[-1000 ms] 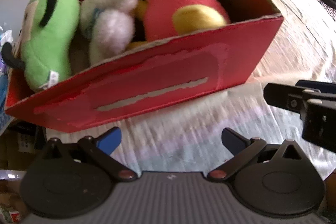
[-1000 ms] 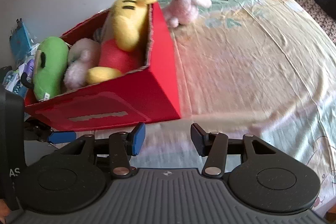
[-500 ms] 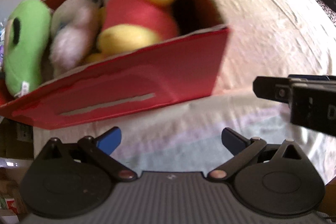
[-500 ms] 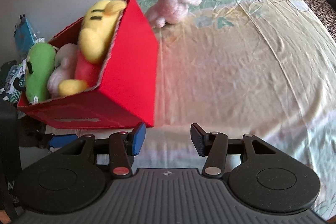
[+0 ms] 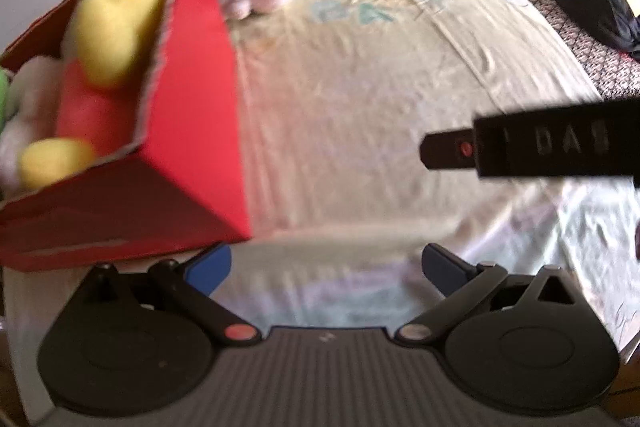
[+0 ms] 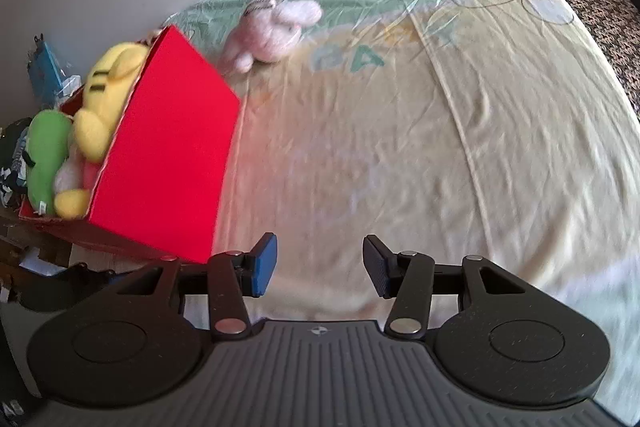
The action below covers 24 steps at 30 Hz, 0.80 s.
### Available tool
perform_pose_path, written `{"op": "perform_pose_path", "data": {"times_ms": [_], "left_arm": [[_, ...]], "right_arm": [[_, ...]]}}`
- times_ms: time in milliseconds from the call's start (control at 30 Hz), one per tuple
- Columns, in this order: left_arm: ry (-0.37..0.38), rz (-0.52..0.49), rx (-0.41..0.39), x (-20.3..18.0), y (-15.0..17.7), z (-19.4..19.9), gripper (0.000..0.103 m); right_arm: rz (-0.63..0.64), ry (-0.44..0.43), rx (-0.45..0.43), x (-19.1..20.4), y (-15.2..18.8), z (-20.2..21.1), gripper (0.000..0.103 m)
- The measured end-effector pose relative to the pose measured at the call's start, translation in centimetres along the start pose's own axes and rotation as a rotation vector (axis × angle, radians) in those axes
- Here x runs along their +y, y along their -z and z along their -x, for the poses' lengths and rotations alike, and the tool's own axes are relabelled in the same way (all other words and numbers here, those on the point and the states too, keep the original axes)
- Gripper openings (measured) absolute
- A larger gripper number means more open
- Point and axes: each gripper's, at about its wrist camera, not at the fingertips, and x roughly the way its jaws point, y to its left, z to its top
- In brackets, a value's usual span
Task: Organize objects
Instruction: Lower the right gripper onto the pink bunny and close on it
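Both the left gripper (image 5: 326, 263) and right gripper (image 6: 316, 265) are spread and empty, presumably readied for the pink plush rabbit (image 6: 276, 23), which lies loose on the bedsheet (image 6: 400, 147) just beyond the already toy-filled red cardboard box (image 6: 168, 155) at far left.

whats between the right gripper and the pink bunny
Only bare, wrinkled bedsheet. In the right wrist view nothing lies between the open right gripper and the pink bunny; the red box sits off to the left.
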Motion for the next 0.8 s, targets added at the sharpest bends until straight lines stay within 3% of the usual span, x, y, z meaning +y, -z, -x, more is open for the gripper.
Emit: {"op": "perform_pose_path", "data": {"times_ms": [233,433,633,800], "left_arm": [[0.000,-0.011,-0.091,-2.8,-1.3,-3.7,0.101],[-0.003,-0.038,-0.167,-4.0,-1.0,-4.1,0.101],[0.082,-0.046,-0.181,-5.1,-0.8,-5.3,0.101],[0.099,-0.073,-0.181,-4.9,-1.2,-6.3,0.101]], "right_arm": [[0.010,-0.109,-0.019,-2.0,-4.0,-1.3,0.052],[0.003,-0.183,-0.033,-2.1,-7.5,-4.1,0.052],[-0.153,-0.266,-0.046,-3.7,-11.3,-7.1,0.052],[-0.328,-0.321,-0.089,-5.3,-14.0,-9.9,0.052]]}}
